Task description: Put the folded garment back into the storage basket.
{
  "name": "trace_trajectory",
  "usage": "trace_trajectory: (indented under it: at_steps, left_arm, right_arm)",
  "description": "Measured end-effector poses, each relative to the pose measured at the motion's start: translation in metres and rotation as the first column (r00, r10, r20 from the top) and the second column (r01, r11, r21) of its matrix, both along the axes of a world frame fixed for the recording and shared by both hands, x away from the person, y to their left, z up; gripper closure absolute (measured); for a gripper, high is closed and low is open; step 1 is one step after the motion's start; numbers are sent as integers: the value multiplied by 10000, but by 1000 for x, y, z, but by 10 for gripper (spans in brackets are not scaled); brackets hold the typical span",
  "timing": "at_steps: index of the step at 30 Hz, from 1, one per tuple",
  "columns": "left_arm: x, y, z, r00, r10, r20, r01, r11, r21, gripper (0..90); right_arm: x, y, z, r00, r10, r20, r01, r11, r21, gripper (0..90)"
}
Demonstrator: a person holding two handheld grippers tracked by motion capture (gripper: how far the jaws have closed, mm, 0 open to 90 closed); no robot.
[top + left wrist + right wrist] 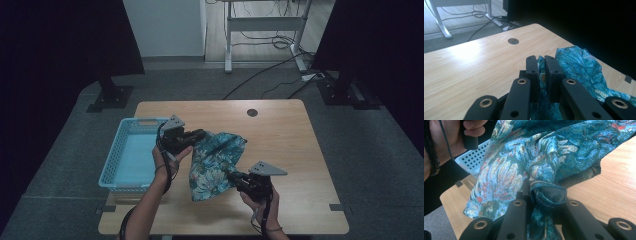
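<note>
- Far left on the table [295, 150]: light-blue plastic basket [114, 165] w/ perforated sides, sitting at the table's left edge, part overhanging it.
- Just right of the basket: person's left hand [167, 157] holding the left gripper [200, 135], pointed right across the tabletop. Cable loops round the wrist.
- Left gripper jaws clamped on an edge of the cloth [216, 162] — from the left gripper view a thin fold of the teal fabric [579, 67] is pinched between the two black jaws, rest of it spilling off to the right.
- Centre: the cloth itself, teal w/ flower print, white & red blooms. It hangs stretched between the two grippers, top end near the left gripper, lower part draping down to the table front. Sits right beside the basket, not in it.
- Right of centre, nearer the front edge: right gripper [239, 179] in the person's right hand [260, 200], pointing up-left into the cloth.
- Right gripper gripping too — right gripper view has a bunched, rolled hem of the fabric [544, 192] squeezed between its jaws, w/ the basket rim [471, 161] & the other hand behind.
- Far side of table: small round hole [252, 112] in the top.
</note>
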State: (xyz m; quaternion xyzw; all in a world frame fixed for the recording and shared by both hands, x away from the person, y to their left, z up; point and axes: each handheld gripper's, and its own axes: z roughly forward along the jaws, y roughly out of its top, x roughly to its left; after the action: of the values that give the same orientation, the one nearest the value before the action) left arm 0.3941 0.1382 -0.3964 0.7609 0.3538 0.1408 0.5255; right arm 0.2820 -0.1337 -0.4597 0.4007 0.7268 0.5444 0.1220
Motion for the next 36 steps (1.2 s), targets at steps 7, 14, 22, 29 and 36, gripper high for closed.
trace_trajectory:
  at_steps: [7, 14, 22, 29, 36]
  left_arm:
    - [0, 6, 5, 9999, 74, 95, -74, 10000, 46, 822]
    - [-2, 12, 8, 9997, 189, 159, -191, 9998, 104, 822]
    - [-3, 18, 11, 9994, 260, 211, -263, 9996, 134, 822]
    - [-2, 21, 11, 9993, 320, 218, -323, 9994, 147, 822]
    - [-2, 28, 10, 9989, 409, 222, -412, 9991, 126, 822]
  right_arm:
    - [3, 5, 3, 10000, 41, 41, -41, 10000, 3, 787]
    - [5, 12, 6, 9999, 125, 68, -125, 9999, -31, 787]
    - [7, 17, 8, 9998, 146, 95, -146, 9999, -52, 787]
    - [9, 22, 7, 9998, 181, 109, -181, 9998, -33, 787]
    - [10, 27, 7, 9996, 249, 118, -249, 9997, -11, 787]
